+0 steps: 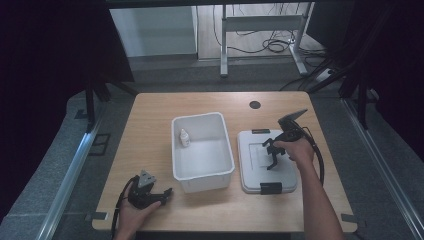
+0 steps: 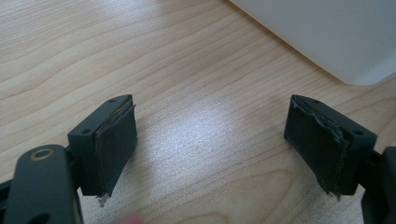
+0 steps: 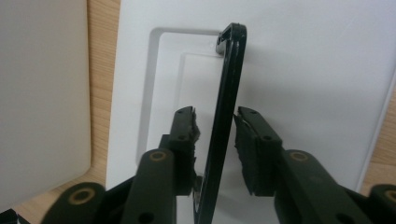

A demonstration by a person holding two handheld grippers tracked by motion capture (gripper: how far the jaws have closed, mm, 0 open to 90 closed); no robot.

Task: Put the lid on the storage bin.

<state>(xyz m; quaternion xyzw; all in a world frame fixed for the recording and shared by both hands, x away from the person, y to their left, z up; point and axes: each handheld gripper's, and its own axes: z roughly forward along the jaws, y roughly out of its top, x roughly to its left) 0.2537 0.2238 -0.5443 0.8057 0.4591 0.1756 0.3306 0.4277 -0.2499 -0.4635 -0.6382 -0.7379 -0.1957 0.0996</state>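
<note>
A white bin (image 1: 226, 150) stands mid-table with a small white bottle (image 1: 184, 138) inside at its far left. To its right lies a flat white lid (image 1: 250, 172) with black clips at both ends. My right gripper (image 1: 271, 155) hovers over the lid. In the right gripper view its jaws (image 3: 215, 126) straddle the lid's raised black handle (image 3: 227, 84), with the right pad close against it and a small gap at the left pad. My left gripper (image 1: 165, 195) rests open on the wood near the front left corner, nothing between its pads (image 2: 114, 144).
The bin's near corner (image 2: 327, 32) lies just ahead of the left gripper. A dark round hole (image 1: 255, 105) sits in the tabletop at the back. Bare wood (image 1: 145, 140) spreads left of the bin. Desk legs and cables stand on the floor beyond the table.
</note>
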